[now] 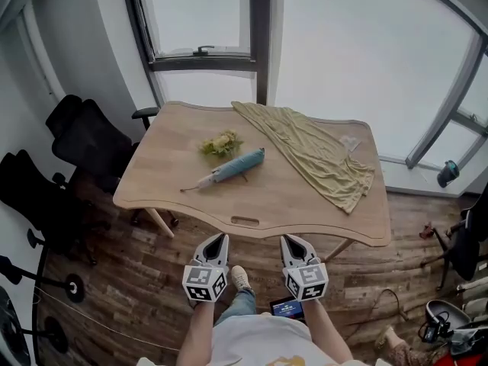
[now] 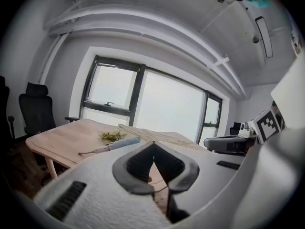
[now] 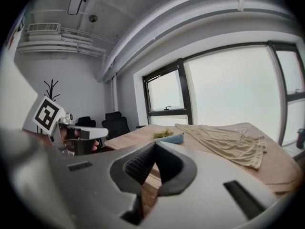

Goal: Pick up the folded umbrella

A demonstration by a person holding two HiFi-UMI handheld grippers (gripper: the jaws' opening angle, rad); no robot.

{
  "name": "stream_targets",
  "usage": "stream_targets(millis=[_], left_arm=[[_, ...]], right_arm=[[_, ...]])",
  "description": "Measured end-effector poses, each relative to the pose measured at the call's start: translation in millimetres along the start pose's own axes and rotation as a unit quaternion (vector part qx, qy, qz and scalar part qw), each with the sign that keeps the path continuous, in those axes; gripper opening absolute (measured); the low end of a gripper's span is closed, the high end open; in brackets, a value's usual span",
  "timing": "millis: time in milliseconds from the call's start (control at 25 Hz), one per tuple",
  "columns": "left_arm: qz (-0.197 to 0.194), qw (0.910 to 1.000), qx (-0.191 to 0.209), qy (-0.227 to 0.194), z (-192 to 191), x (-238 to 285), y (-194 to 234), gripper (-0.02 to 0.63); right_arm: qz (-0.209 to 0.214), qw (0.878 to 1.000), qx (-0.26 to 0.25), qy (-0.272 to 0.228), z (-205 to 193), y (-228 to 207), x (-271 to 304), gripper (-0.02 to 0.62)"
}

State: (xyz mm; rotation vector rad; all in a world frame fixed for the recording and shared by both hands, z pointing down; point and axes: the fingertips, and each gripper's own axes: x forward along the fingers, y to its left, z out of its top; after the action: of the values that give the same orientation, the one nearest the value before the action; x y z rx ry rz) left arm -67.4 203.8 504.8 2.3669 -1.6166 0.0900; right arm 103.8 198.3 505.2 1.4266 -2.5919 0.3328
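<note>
Table [image 1: 305,204] holds the folded umbrella [image 1: 236,166] (handle [image 1: 200,183] hidden in right gripper view).

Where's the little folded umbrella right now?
In the head view the blue folded umbrella lies on the wooden table, left of centre, right beside a small yellow-green bunch and left of the beige cloth.
</note>
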Motion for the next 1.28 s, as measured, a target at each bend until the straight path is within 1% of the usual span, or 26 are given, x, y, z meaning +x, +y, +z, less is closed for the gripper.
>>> stream_targets(millis=[160, 440, 600, 760, 960, 1120, 1280], left_arm=[[-0.006, 0.9999, -0.012, 0.007, 11, 52, 29, 0.018], [-0.011, 0.9995, -0.016, 0.024, 35, 147, 93, 0.018], [-0.01, 0.9993, -0.013, 0.032, 46, 189, 132, 0.018], [-0.012, 0.9991, -0.004, 0.042, 51, 221, 163, 0.018], [-0.024, 0.9988, -0.004, 0.044, 54, 252, 185, 0.018], [-0.039, 0.998, -0.01, 0.048, 53, 270, 185, 0.018], [-0.044, 0.9978, -0.011, 0.048, 56, 284, 183, 0.018]], right_arm=[[-0.008, 1.0, 0.004, 0.014, 10, -28, 52, 0.011], [-0.027, 0.999, 0.014, 0.031, 33, -67, 150, 0.011], [-0.033, 0.999, 0.015, 0.036, 43, -79, 204, 0.011], [-0.04, 0.998, 0.02, 0.04, 47, -87, 247, 0.011], [-0.049, 0.998, 0.024, 0.039, 48, -93, 275, 0.011], [-0.056, 0.997, 0.028, 0.045, 46, -100, 281, 0.011], [-0.059, 0.997, 0.03, 0.045, 49, -108, 284, 0.011]])
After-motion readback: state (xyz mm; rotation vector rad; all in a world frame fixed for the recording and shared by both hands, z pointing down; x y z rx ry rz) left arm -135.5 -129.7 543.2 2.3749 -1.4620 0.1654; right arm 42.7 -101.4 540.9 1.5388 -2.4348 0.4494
